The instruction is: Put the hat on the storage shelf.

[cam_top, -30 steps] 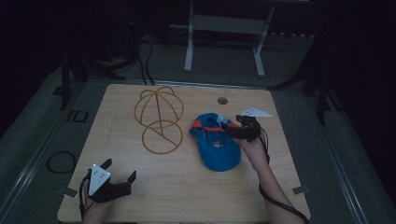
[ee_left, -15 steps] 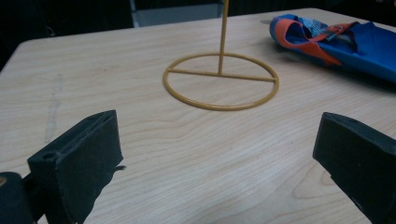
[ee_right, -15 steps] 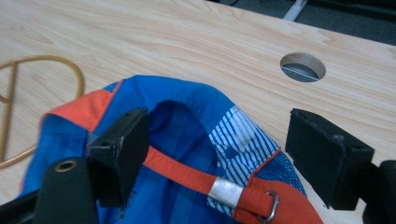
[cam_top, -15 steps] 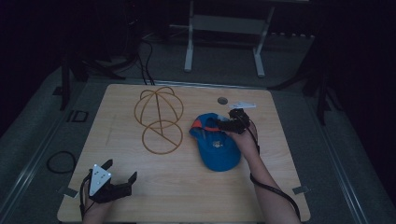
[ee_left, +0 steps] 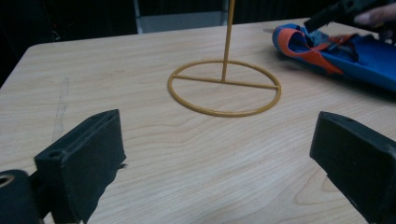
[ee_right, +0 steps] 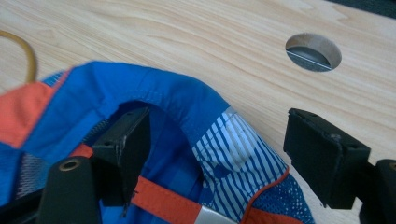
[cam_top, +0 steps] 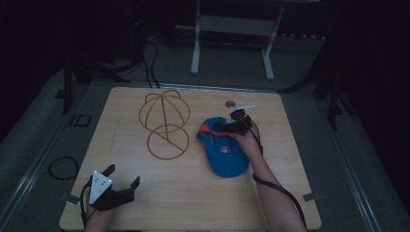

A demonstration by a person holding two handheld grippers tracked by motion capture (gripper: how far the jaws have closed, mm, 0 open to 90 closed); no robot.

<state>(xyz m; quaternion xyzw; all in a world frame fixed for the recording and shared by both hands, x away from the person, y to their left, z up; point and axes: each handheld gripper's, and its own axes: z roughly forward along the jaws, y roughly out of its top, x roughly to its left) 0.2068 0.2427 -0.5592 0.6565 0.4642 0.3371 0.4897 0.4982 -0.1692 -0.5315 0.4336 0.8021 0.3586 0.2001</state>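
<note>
A blue cap with orange trim lies upside down on the wooden table, right of centre. My right gripper reaches its far rim from the right. In the right gripper view my right gripper is open: one jaw sits inside the cap, the other outside, with the rim between them and untouched. Its jaws have just been closing slightly. A yellow wire hat stand stands left of the cap. My left gripper rests open near the front left edge, facing the stand's base ring.
A round hole is cut in the table just beyond the cap, also seen as the hole close to my right jaw. The floor around the table is dark, with cables and a metal frame behind.
My right gripper has moved left and down over the cap, putting one jaw inside its rim. The left gripper has stayed put.
</note>
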